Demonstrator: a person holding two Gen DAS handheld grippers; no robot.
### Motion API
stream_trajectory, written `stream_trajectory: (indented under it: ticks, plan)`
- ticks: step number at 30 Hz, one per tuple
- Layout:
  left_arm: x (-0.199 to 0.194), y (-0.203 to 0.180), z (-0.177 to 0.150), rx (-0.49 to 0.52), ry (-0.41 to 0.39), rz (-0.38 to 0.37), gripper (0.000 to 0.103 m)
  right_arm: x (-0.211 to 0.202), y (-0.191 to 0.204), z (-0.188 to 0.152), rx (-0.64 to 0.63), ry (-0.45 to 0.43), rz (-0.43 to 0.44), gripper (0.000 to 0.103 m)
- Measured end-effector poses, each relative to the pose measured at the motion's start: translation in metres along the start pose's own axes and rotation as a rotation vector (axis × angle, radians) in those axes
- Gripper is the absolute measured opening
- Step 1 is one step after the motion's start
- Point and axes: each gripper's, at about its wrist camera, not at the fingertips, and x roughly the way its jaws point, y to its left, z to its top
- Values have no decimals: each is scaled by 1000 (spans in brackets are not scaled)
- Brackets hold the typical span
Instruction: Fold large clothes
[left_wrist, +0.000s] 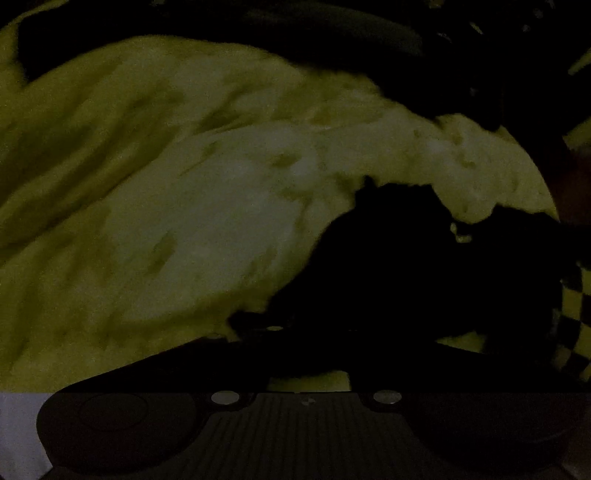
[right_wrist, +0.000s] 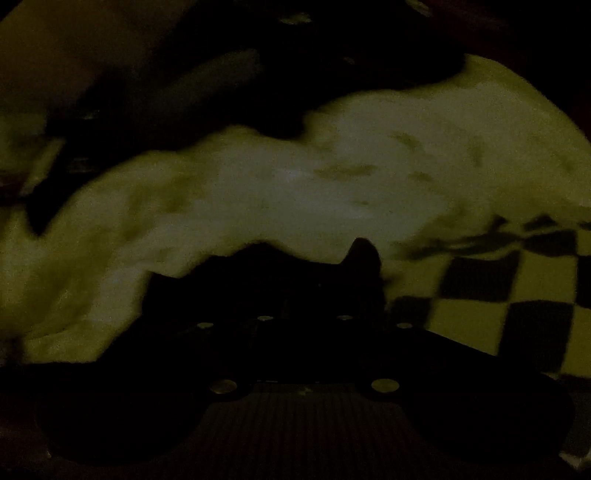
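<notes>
garment: pale fleecy cloth (left_wrist: 192, 206) (right_wrist: 295, 184), rumpled, fills both dim views
checkered cloth: (right_wrist: 498, 306) beside the garment
left gripper: (left_wrist: 388, 258) dark against the garment, fingers' state unclear
right gripper: (right_wrist: 314, 280) fingers' state unclear

Both views are very dark and smeared. The left tool (left_wrist: 388, 258) is a black shape against the pale garment (left_wrist: 166, 206), its fingers indistinguishable. The right tool (right_wrist: 295, 288) is likewise lost in shadow. The checkered cloth (right_wrist: 498, 306) runs off the right edge.
</notes>
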Motion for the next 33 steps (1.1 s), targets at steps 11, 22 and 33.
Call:
stream_trajectory:
  ticks: [11,22,33]
  plan:
    - [0,-10,-64,-33,151,107,87,-37,-38,-81,-16,196,52,12]
    - [54,-80,84,218,-12,58,103,-53,-49,-69,60,101,62,11]
    - [182,-111,95,338,288,-59,103,-47,-53,-82,130,124,2,12]
